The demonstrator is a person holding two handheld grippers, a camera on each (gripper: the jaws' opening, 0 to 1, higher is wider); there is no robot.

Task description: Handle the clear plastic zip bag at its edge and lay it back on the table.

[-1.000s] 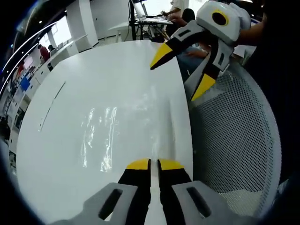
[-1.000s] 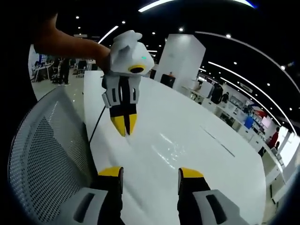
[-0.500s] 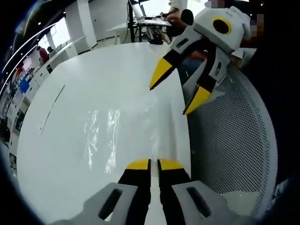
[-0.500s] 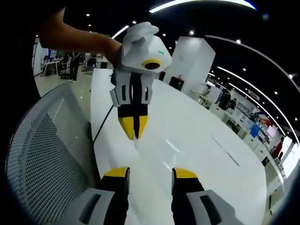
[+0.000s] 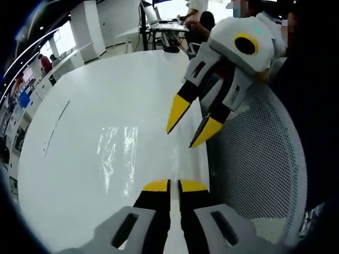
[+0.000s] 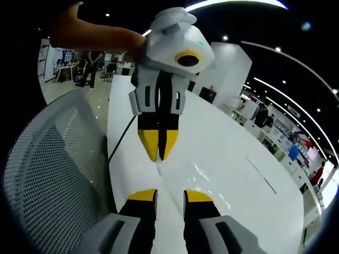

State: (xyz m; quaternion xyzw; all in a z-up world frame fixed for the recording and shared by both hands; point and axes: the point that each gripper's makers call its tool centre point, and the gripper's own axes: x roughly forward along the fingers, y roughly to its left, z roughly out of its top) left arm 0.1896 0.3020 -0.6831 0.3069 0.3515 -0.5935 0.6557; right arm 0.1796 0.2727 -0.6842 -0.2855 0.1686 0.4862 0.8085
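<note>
In the left gripper view, the left gripper [image 5: 174,185] has its yellow-tipped jaws pressed nearly together, clamped on the near edge of the clear plastic zip bag [image 5: 153,153]. From that pinch the bag runs forward and to the left of the jaws across the white table [image 5: 79,106]. It is almost invisible against the tabletop; only pale glare streaks and a faint raised fold running ahead of the jaw tips give it away. The right gripper [image 5: 186,131] comes in from the upper right, tips pointing down toward the bag's right edge just ahead of the left gripper, its jaws a little apart. A white mesh chair [image 5: 259,169] stands just right of the table edge.

In the right gripper view, the right gripper [image 6: 168,194] shows a narrow gap between its jaws. Directly ahead, the left gripper [image 6: 158,152] points down with jaws closed on a peak of the bag [image 6: 175,180], whose film falls away toward the right gripper and shows only as soft shine. The mesh chair [image 6: 53,180] lies to the left.
</note>
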